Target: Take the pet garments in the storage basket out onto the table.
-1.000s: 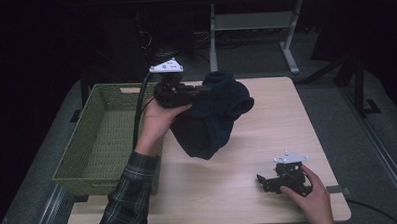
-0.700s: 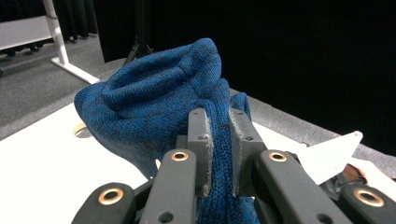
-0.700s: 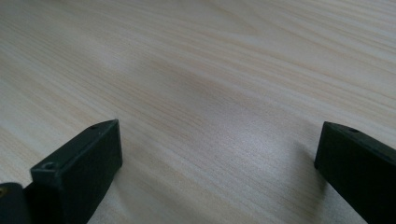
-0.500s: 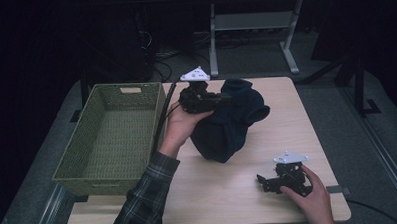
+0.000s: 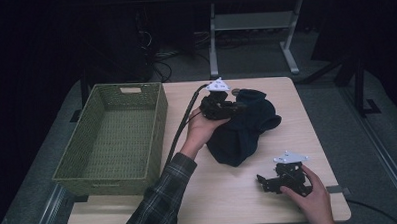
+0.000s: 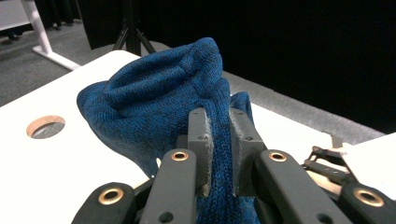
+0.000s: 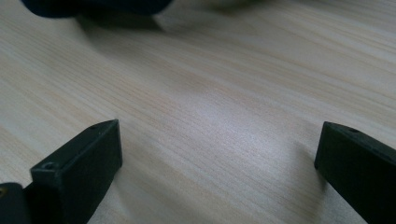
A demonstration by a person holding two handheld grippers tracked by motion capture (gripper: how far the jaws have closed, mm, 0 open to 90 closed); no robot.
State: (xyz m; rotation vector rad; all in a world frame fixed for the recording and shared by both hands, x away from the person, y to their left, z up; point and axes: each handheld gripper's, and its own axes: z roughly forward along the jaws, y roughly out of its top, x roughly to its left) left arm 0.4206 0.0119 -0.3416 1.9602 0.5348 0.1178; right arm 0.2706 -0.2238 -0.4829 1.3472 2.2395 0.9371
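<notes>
Sweater [image 5: 244, 128], dark blue knit, sits bunched on the light wood worktop [image 5: 224, 201], middle-right, just beside the green woven basket [image 5: 115, 137] but not touching it. Basket is on the worktop's left side, nothing in it that I can see.

Left tongs [image 5: 236, 108] are over the far part of the sweater, held in the person's left hand [image 5: 202, 132], plaid sleeve [image 5: 162, 198] coming in from the bottom edge. Grey three-cornered plate on top, black cable trailing back toward the person past the basket's right wall. In the left gripper view the left tongs [image 6: 219, 140] are clamped tight on a fold of the sweater [image 6: 154, 98], knit squeezed between the two grey pads [image 6: 198, 140], no gap left. The fabric rises in a hump past the jaws; whether the bulk is lifted or resting on the worktop is hard to tell from the high view, lower end looks like it touches the wood. Round cable hole [image 6: 45, 126] in the worktop at the left of that view.

Right tongs [image 5: 274, 182] lie low on the worktop near the front right corner, right hand [image 5: 312, 195] on them, well apart from the sweater. In the right gripper view the right tongs [image 7: 217, 154] are spread wide, bare wood grain between the two black jaws, gripping nothing. A dark edge at the top left there, probably the sweater, too blurred to be sure.
</notes>
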